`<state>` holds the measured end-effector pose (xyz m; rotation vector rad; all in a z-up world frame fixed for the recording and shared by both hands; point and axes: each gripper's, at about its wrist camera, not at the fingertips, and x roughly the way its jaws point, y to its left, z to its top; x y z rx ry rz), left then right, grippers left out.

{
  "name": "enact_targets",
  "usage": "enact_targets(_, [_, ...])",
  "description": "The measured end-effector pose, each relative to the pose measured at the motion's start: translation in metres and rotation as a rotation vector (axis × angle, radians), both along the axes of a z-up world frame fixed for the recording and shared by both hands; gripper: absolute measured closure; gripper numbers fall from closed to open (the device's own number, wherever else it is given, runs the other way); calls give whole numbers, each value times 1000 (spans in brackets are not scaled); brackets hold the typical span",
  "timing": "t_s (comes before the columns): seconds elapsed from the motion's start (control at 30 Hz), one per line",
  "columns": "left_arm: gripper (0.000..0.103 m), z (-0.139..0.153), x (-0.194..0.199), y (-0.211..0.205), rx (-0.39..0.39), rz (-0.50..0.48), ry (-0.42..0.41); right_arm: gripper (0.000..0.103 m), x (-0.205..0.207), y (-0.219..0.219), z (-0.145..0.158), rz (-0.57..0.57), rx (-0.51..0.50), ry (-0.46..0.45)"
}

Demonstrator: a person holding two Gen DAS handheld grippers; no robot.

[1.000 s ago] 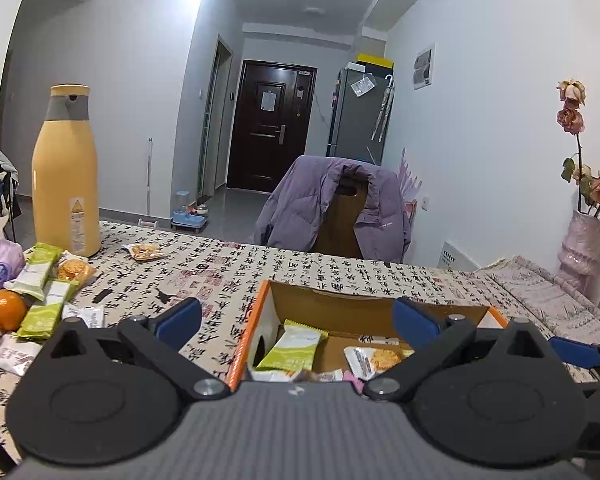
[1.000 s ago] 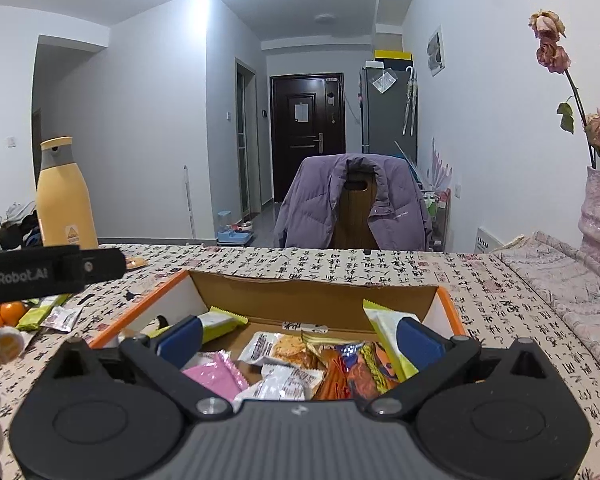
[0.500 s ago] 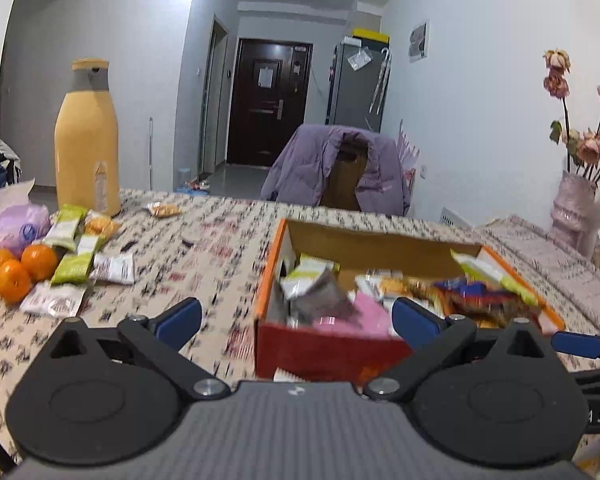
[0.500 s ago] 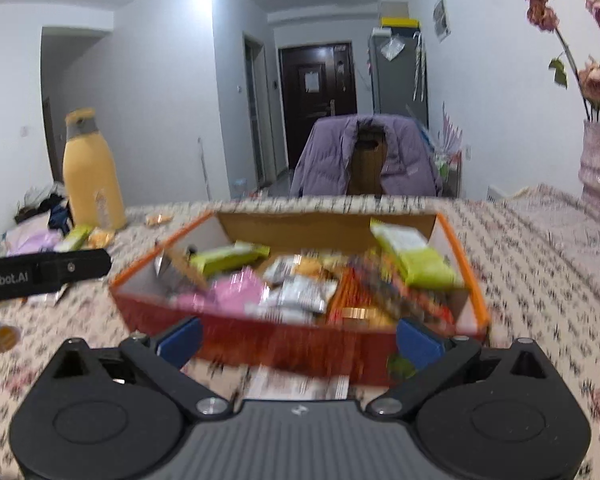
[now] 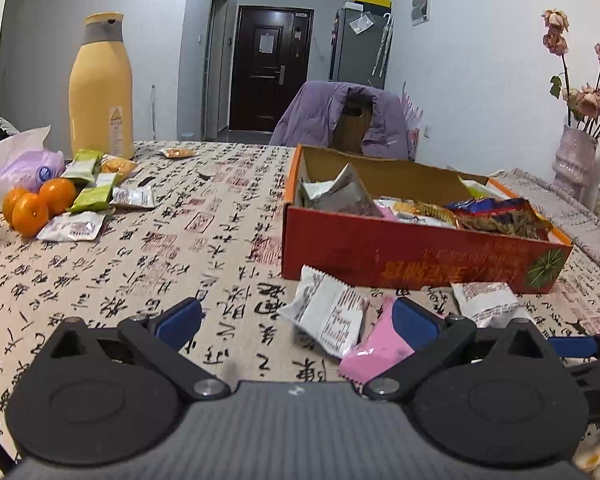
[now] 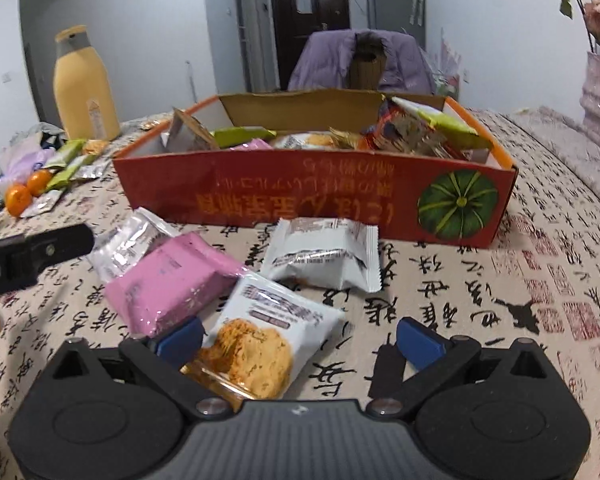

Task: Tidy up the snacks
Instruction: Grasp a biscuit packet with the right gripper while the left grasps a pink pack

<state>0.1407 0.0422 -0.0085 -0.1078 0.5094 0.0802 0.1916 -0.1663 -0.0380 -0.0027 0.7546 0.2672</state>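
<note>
Left wrist view: left gripper (image 5: 296,320) low over the tablecloth (image 5: 148,264), fingers spread wide, gripping nothing; a white packet (image 5: 326,316) and a pink packet (image 5: 380,346) lie between them. Red snack box (image 5: 416,256) sits just beyond, filled with mixed wrappers. More loose snacks (image 5: 96,194) lie far left beside three oranges (image 5: 38,204), a tissue pack (image 5: 22,168) and a yellow bottle (image 5: 102,88). Right wrist view: right gripper (image 6: 300,338) also spread, empty, over a biscuit packet (image 6: 264,344); the pink packet (image 6: 172,280) touches its left fingertip area, another white packet (image 6: 324,254) lies near the box front (image 6: 312,204), and a silver packet (image 6: 128,244) sits left of the pink.
</note>
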Motion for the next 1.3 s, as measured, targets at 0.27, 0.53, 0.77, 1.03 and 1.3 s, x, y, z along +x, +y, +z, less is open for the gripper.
enact_targets(0.27, [0,-8,1,-1,0,-9,19,0,-4,6,-3,11,-59,-12])
enact_targets(0.53, [0,-11,2,0,-16,-15,31,16,-11,-9,-1,41,-46,-44])
enact_targets(0.77, [0,-12,4,-2,-9,-18,36,51,-20,-18,1,79,-32,-82])
enact_targets(1.03, [0,-9,5,-9,16,-31,45,52,-25,-27,6,68,4,-140])
enact_targets(1.3, [0,-6,14,-33,86,-76,71,52,-22,-48,9,2,35,-163])
